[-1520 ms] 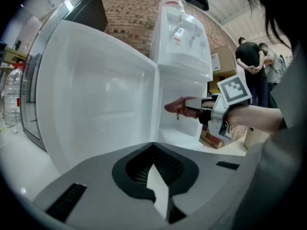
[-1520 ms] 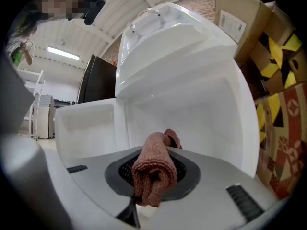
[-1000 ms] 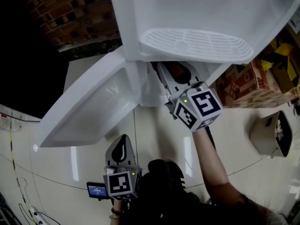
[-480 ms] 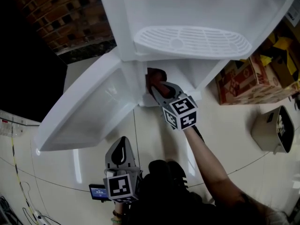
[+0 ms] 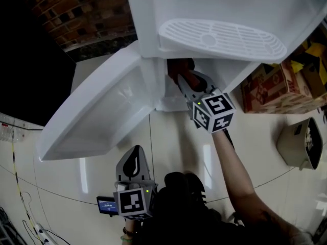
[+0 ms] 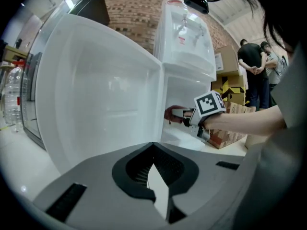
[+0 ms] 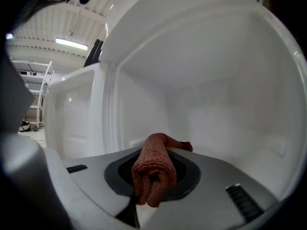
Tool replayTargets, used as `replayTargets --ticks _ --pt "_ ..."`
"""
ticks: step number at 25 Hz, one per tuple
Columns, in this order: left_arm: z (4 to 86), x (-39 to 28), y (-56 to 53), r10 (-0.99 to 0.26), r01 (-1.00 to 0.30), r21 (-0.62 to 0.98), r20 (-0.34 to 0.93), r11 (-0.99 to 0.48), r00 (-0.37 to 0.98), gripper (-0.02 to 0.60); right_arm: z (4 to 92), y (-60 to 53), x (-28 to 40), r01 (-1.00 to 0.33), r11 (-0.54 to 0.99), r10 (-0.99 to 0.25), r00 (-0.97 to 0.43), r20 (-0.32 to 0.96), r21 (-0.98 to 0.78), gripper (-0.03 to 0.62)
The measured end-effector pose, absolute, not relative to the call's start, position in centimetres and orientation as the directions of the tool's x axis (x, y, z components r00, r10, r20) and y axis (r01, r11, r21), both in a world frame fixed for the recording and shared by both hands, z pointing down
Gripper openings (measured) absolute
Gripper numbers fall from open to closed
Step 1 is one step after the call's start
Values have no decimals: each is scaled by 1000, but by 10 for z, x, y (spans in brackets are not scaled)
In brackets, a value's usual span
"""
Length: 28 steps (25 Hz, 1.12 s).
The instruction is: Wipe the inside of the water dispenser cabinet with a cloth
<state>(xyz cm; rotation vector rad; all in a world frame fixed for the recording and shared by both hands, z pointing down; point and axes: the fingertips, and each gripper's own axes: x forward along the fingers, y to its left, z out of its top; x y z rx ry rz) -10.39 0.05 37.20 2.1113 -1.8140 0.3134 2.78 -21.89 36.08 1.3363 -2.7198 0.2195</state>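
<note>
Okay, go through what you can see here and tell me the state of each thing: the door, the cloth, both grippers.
Cabinet door: swung wide open.
Right gripper: shut on the cloth, reaching into the cabinet.
Cloth: bunched, clamped between the jaws.
Left gripper: shut, empty, held low by the door.

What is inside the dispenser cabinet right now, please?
The right gripper reaches in, shut on a reddish cloth. The walls of the cabinet look bare and white. The gripper's body covers the floor beneath it, so anything lying there cannot be seen.
</note>
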Motion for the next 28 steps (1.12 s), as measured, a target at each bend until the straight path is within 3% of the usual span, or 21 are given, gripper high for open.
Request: replayTargets --ticks 5,9,22,28 --pt "374 -104 3 -908 -984 110 384 -137 169 5 281 -238 46 -819 571 -821 -571 -11 -54 74" --pt "376 -111 2 -907 -986 115 390 -124 160 5 267 -256 35 -815 580 -814 -580 -32 -10 75" --pt "376 -108 4 -904 -985 105 395 -134 165 5 440 -247 2 -761 647 -704 -619 349 -46 75" --pt "375 -111 4 -905 -987 103 395 -123 154 5 456 -236 1 -761 646 -695 -617 370 -57 75"
